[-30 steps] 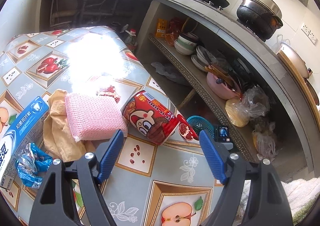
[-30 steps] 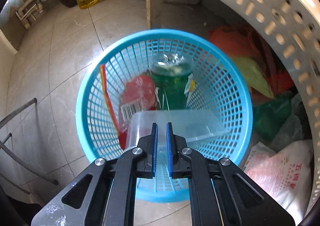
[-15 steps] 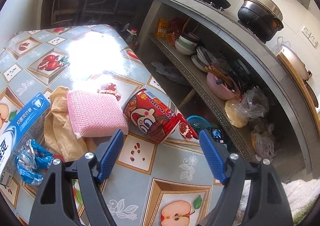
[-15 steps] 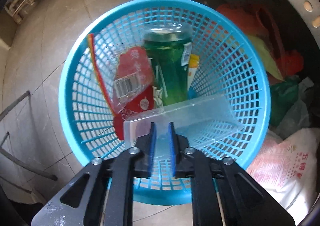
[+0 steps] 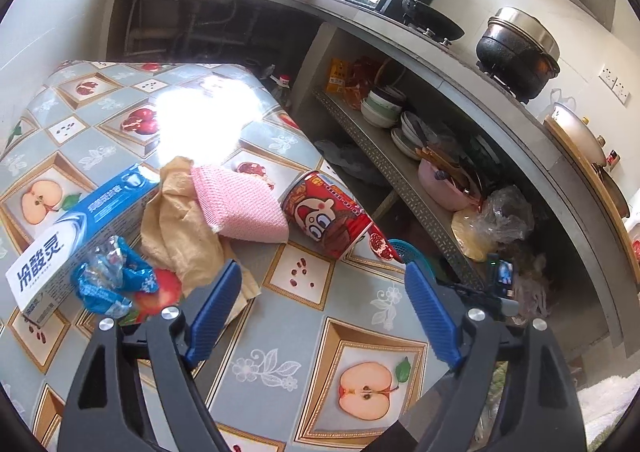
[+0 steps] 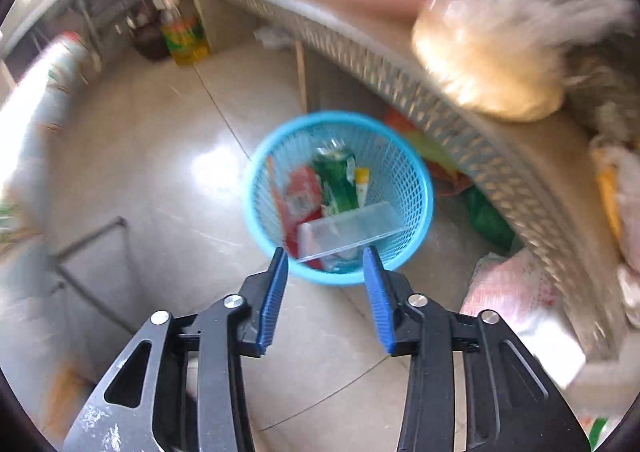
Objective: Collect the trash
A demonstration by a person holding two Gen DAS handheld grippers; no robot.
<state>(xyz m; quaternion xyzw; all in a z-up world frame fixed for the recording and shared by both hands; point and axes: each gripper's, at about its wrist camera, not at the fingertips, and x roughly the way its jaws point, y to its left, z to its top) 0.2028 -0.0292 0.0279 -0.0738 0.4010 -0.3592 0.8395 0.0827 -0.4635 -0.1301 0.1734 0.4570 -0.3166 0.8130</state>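
My right gripper [image 6: 325, 260] is open and empty, high above a blue mesh basket [image 6: 416, 188] on the tiled floor. In the basket lie a clear plastic box [image 6: 352, 230], a green bottle [image 6: 338, 180] and a red wrapper [image 6: 300, 192]. My left gripper [image 5: 322, 288] is open and empty above the patterned table [image 5: 280, 332]. Beyond it on the table lie a red snack cup [image 5: 326, 214] on its side, a pink cloth [image 5: 240, 204], a tan paper [image 5: 180, 220], a crumpled blue wrapper [image 5: 110, 280] and a toothpaste box [image 5: 80, 232].
A perforated metal shelf [image 6: 460, 124] with bags and bowls runs over the basket. Oil bottles [image 6: 184, 36] stand on the floor at the back. A metal frame [image 6: 92, 252] stands left of the basket. In the left wrist view the basket's rim [image 5: 412, 252] shows past the table edge.
My right gripper opened and let the clear plastic box drop into the basket, then pulled up and away. My left gripper has shifted slightly over the table and stayed open.
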